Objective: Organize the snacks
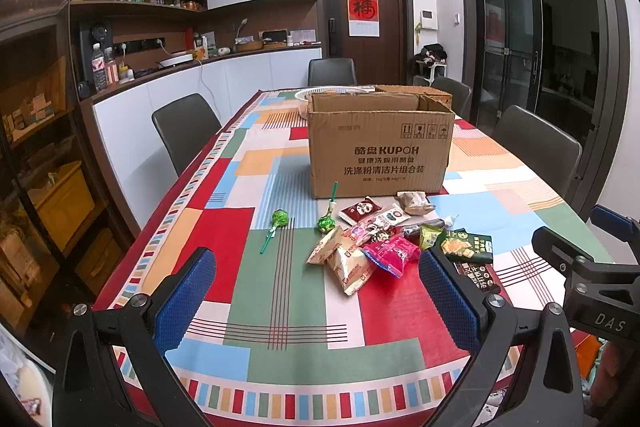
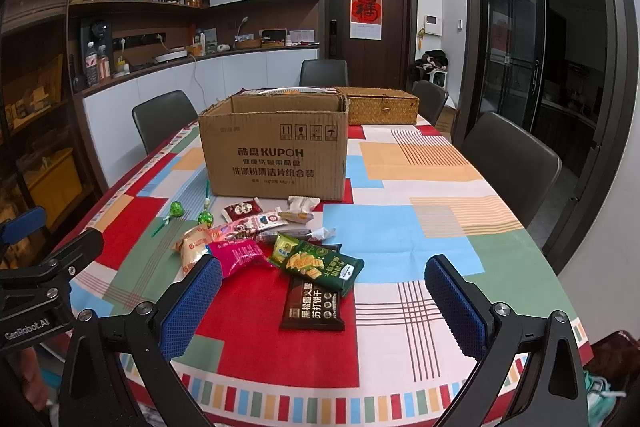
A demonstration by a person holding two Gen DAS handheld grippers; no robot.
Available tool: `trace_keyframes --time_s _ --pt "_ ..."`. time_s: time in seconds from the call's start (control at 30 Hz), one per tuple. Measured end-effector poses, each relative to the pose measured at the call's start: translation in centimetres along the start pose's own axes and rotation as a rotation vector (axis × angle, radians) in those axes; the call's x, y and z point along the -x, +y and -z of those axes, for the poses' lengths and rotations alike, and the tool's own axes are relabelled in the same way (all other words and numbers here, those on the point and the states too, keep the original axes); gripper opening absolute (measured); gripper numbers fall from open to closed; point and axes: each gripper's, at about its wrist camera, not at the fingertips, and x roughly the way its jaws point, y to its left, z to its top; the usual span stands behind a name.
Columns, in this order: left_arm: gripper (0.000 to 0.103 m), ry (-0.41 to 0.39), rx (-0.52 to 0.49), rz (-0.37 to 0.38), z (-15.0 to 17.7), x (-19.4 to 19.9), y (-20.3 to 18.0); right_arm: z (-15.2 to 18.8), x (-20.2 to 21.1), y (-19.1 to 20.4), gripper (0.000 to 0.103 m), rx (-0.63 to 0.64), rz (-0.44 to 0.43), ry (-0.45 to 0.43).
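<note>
At the near desk (image 2: pixel 280 359) edge, the left hand-held gripper (image 1: pixel 316 295) and the right hand-held gripper (image 2: pixel 324 301) hover released, holding nothing. Just beyond, the snacks (image 2: pixel 256 243) lie heaped and overlapping, so a pinch may drag a neighbour or crush a soft pack. The lollipops (image 1: pixel 280 219) could roll left. Farther, the box (image 1: pixel 380 147) stands open, with bare desk on both sides.

Snacks all dumped in a loose pile right in front of the open cardboard box (image 2: pixel 276 155): two green lollipops (image 2: pixel 176 209) off to the left, a pink packet (image 2: pixel 240 255), a dark green cracker pack (image 2: pixel 320 265) overlapping a flat brown biscuit pack (image 2: pixel 314 307)
</note>
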Motion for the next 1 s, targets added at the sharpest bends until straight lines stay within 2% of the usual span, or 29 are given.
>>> trace_keyframes --time_s 0.53,0.77,1.0 --pt "0.103 0.007 -0.003 -0.003 0.2 -0.2 0.2 -0.2 0.1 -0.1 0.103 0.001 -0.001 0.001" --pt "0.103 -0.025 -0.006 -0.049 -0.1 0.6 0.6 -0.3 0.2 0.5 0.103 0.0 -0.016 -0.019" --pt "0.103 0.009 -0.016 -0.026 -0.1 -0.2 0.3 -0.1 0.0 0.6 0.103 0.013 -0.024 -0.009"
